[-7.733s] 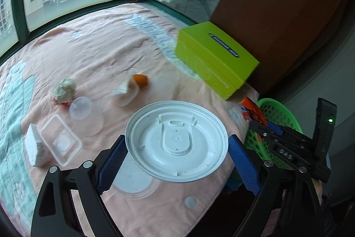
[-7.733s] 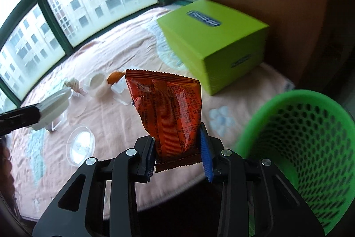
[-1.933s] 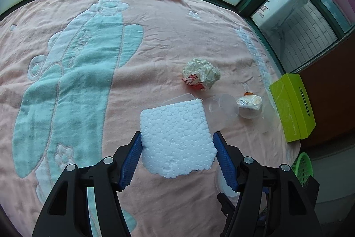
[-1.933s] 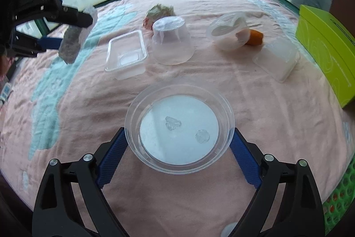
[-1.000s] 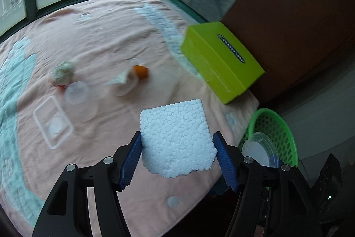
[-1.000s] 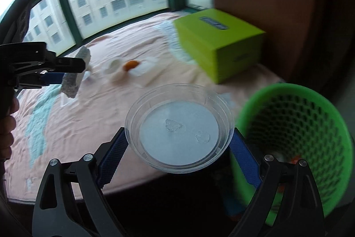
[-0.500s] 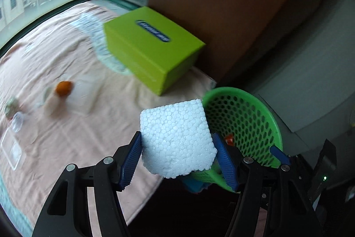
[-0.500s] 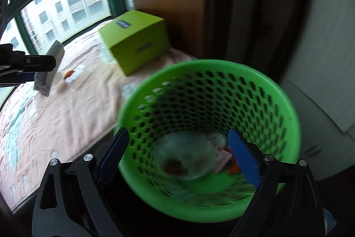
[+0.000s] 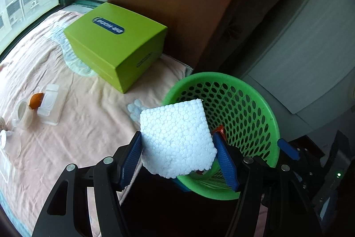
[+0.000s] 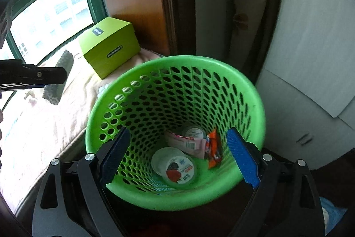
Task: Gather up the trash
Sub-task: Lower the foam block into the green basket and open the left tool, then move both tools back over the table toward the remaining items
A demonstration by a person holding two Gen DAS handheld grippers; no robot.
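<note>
Left gripper jaws clamped on foam block near green basket rim — next: move over, release — right gripper jaws apart, empty.

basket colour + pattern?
Bright green basket, walls perforated with rows of oval holes. Clearest in the right wrist view.
</note>
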